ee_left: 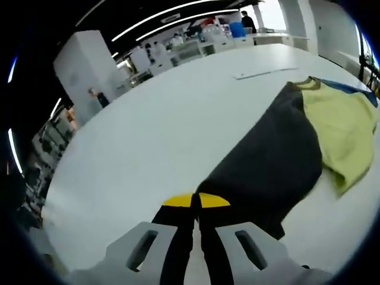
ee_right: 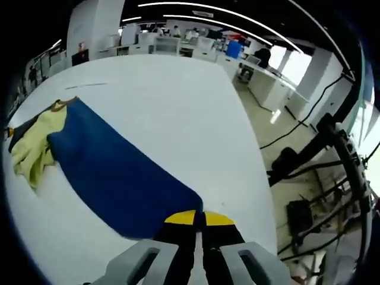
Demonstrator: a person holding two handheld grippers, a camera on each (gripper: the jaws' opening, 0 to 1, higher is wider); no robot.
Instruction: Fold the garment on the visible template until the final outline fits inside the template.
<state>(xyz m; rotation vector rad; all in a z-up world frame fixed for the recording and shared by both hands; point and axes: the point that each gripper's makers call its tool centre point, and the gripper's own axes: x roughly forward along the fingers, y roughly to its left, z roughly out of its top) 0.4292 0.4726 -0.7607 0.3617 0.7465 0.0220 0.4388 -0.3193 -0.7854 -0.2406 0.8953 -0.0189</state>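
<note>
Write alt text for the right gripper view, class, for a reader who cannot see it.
The right tool, yellow-tipped jaws closed, pinches the near edge of a blue garment panel spread across a white table. A yellow part of the garment lies bunched at the far left, and black stands rise from the floor beyond the table's right edge.

The garment (ee_left: 279, 160) is showing as soft matt cloth, its dark grey, yellow and blue (ee_right: 113, 172) panels creasing loosely. The table (ee_left: 160, 130) is looking like a smooth white surface with a faint sheen. Each gripper, left (ee_left: 196, 202) and right (ee_right: 199, 218), is showing matt black jaws with yellow tips on pale grey plastic bodies.
</note>
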